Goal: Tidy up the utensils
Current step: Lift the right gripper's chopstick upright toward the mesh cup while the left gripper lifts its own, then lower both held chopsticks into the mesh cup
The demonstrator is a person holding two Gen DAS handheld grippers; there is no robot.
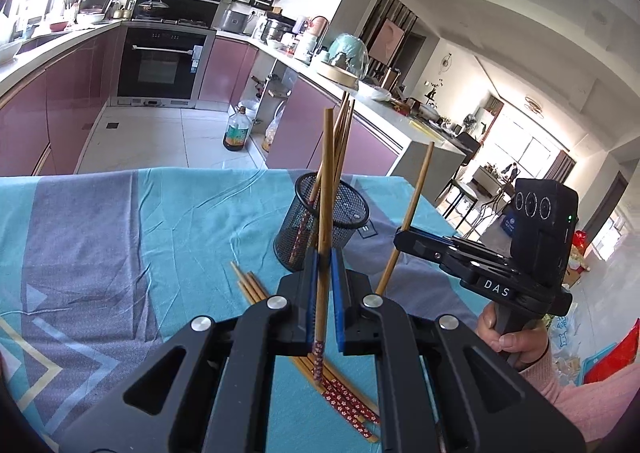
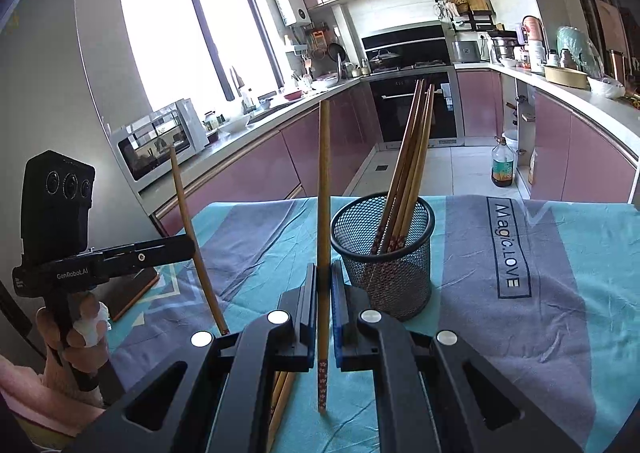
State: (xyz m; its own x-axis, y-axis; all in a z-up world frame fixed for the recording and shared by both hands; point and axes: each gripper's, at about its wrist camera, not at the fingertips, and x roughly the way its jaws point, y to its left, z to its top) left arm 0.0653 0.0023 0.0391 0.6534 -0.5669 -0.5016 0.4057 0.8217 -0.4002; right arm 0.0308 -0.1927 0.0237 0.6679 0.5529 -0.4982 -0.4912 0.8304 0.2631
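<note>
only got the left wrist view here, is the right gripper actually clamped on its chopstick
Observer: Yes. Seen from the right wrist, the right gripper is shut on its chopstick, upright, patterned end down.
Operator: how full is the cup, hard to tell here
Observer: The mesh cup holds a leaning bundle of about five chopsticks.
Operator: whats right of the cup
Observer: Cloth printed Magic.LOVE.

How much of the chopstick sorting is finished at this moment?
Partly done. Several chopsticks already stand in the mesh cup. In hand: the left gripper and the right gripper each clamp one chopstick upright. Left: a few loose chopsticks lie on the tablecloth.
</note>
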